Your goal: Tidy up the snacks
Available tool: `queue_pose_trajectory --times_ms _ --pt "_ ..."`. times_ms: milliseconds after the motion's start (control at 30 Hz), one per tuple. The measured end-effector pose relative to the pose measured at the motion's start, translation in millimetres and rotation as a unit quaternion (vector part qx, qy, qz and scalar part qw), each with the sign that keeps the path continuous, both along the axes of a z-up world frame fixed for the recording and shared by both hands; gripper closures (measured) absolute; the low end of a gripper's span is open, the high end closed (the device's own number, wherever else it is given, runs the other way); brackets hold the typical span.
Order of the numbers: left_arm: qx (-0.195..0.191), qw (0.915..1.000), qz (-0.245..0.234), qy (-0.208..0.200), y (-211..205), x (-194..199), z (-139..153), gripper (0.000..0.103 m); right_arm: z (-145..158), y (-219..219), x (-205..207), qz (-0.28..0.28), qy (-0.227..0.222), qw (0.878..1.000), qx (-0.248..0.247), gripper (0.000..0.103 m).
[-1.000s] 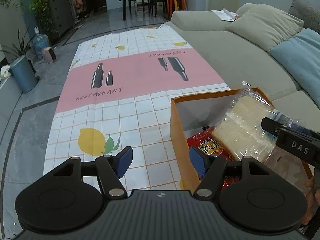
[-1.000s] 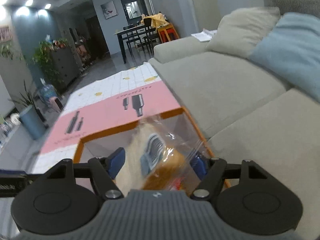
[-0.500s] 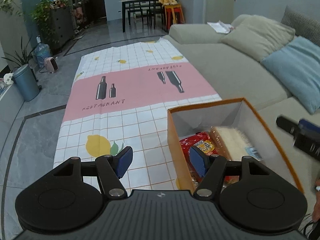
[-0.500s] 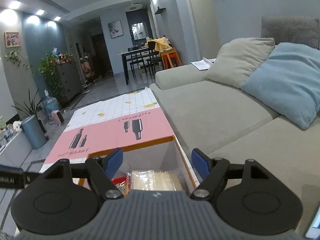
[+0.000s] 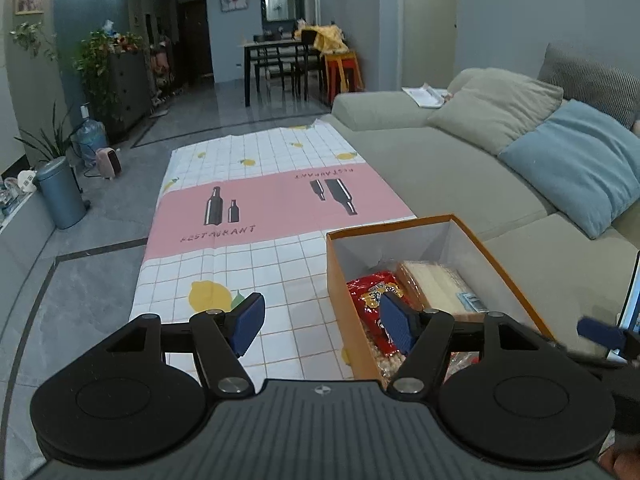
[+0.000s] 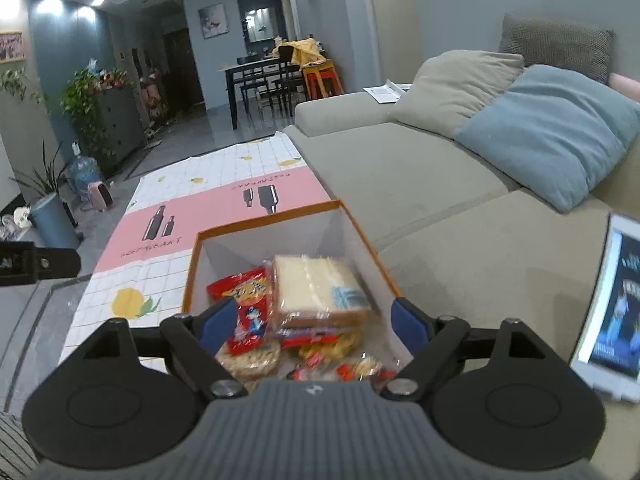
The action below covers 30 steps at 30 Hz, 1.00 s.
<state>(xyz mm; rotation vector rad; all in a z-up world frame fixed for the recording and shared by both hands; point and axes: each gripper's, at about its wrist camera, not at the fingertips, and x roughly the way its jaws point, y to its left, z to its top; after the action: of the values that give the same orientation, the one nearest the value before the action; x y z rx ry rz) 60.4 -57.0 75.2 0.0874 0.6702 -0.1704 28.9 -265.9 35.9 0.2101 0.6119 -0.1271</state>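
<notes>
An orange box [image 6: 362, 236] with white inner walls stands on the floor mat beside the sofa. Inside it lie a bag of sliced bread [image 6: 316, 290], a red snack packet [image 6: 246, 300] and several smaller snacks. My right gripper [image 6: 314, 324] hovers above the near end of the box, its jaws opening, with nothing between them. In the left wrist view the same box [image 5: 504, 276], bread [image 5: 438, 288] and red packet [image 5: 374, 296] show. My left gripper [image 5: 322, 324] is open and empty over the box's left wall.
The checked mat [image 5: 276, 204] with a pink band covers the grey floor. A beige sofa [image 6: 420, 176] with a blue cushion [image 6: 560, 132] runs along the right. A lit tablet [image 6: 610, 308] lies on the sofa seat. A blue bin [image 5: 60, 192] stands far left.
The right gripper let go of the bag of bread, which now lies in the box, and pulled back and up. The left gripper also drew back and rose, still open.
</notes>
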Motion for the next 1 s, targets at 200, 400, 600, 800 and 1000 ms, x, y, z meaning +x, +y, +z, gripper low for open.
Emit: queue_pose_trajectory --times_ms 200,400,600,800,1000 --pt "-0.014 0.9998 -0.001 -0.016 5 -19 -29 0.025 -21 26 -25 0.004 0.018 0.999 -0.029 0.016" --pt "-0.050 0.9984 0.020 0.018 17 -16 -59 0.025 -40 44 -19 0.019 0.021 0.999 -0.033 0.016" --pt "-0.057 0.9964 0.018 0.060 23 -8 -75 0.025 -53 59 -14 0.038 0.037 0.998 -0.046 0.016" --pt "-0.054 0.9959 0.000 0.072 20 -15 -80 0.025 -50 67 -13 0.040 0.035 0.997 -0.064 0.016" --pt "-0.052 0.9962 0.006 0.070 15 -20 -81 0.025 -50 67 -15 0.029 0.037 0.996 -0.070 0.016"
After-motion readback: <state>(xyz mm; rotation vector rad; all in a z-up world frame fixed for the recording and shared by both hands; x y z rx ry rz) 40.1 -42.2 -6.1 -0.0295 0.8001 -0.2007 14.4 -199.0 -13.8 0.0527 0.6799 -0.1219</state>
